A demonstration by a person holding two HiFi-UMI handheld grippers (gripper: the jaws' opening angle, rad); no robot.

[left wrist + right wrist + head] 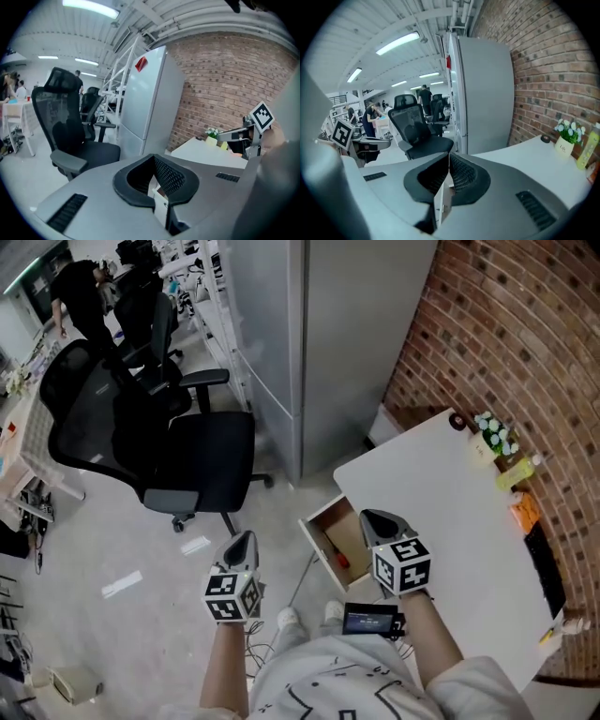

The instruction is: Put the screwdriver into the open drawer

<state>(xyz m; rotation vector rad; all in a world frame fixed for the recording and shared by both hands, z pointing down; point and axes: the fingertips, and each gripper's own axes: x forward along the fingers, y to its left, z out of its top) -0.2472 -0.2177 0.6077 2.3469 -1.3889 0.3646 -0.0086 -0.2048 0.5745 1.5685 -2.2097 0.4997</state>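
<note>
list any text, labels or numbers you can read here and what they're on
Nothing here reads clearly enough to quote.
flower pot: dark print on its white front, too blurred to read.
device screen: blue lines of text, too small to read.
red sticker on the tall grey unit: no letters can be made out.
marker cubes: black and white square patterns only, no words.

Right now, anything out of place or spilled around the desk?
Nothing spilled or damaged. Only oddities: paper scraps on the floor, and the drawer hangs open with a red item inside.
</note>
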